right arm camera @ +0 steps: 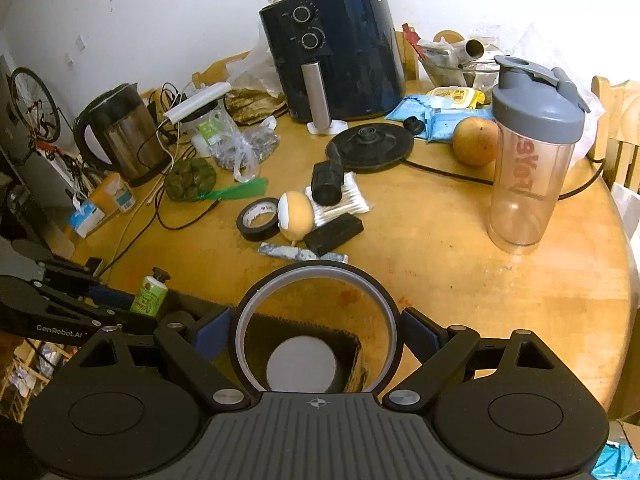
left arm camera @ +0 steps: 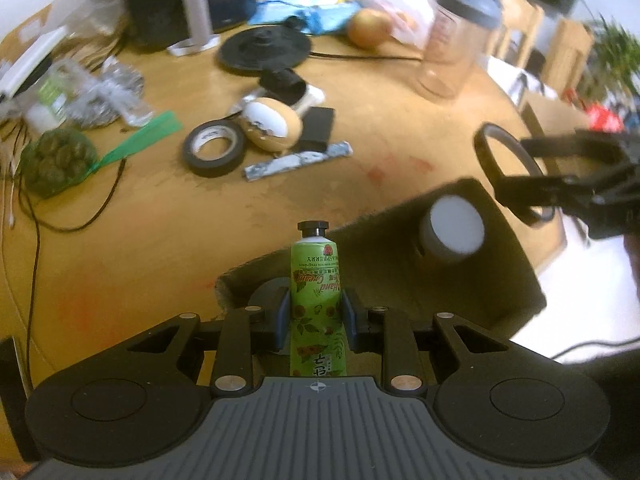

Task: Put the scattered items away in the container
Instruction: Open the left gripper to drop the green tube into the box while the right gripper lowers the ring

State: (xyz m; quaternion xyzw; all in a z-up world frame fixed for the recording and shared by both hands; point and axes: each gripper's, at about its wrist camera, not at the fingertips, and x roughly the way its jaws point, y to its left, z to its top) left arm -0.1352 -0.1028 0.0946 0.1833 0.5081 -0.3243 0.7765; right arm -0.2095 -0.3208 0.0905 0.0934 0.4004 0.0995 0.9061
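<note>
My left gripper point(left arm camera: 316, 312) is shut on a green hand cream tube point(left arm camera: 317, 292), held cap-forward over the near edge of a dark felt container point(left arm camera: 508, 280). The tube also shows in the right wrist view point(right arm camera: 150, 292). My right gripper point(right arm camera: 316, 328) is shut on a black ring with a grey inner edge point(right arm camera: 316, 276), held above the container point(right arm camera: 352, 344); it shows at the right in the left wrist view point(left arm camera: 500, 160). A round dark puck with a white top point(left arm camera: 454, 230) lies inside the container. A black tape roll point(left arm camera: 214, 148), a tan and white egg-shaped item point(left arm camera: 272, 126), a black block point(left arm camera: 318, 128) and a grey strip point(left arm camera: 298, 160) lie scattered on the wooden table.
A clear shaker bottle point(right arm camera: 528, 160) stands at the right. A black air fryer point(right arm camera: 336, 52), kettle point(right arm camera: 120, 132), kettle base point(right arm camera: 370, 146), orange fruit point(right arm camera: 476, 140), netted green bag point(right arm camera: 190, 178), cotton swabs point(right arm camera: 344, 200) and cables crowd the far side of the table.
</note>
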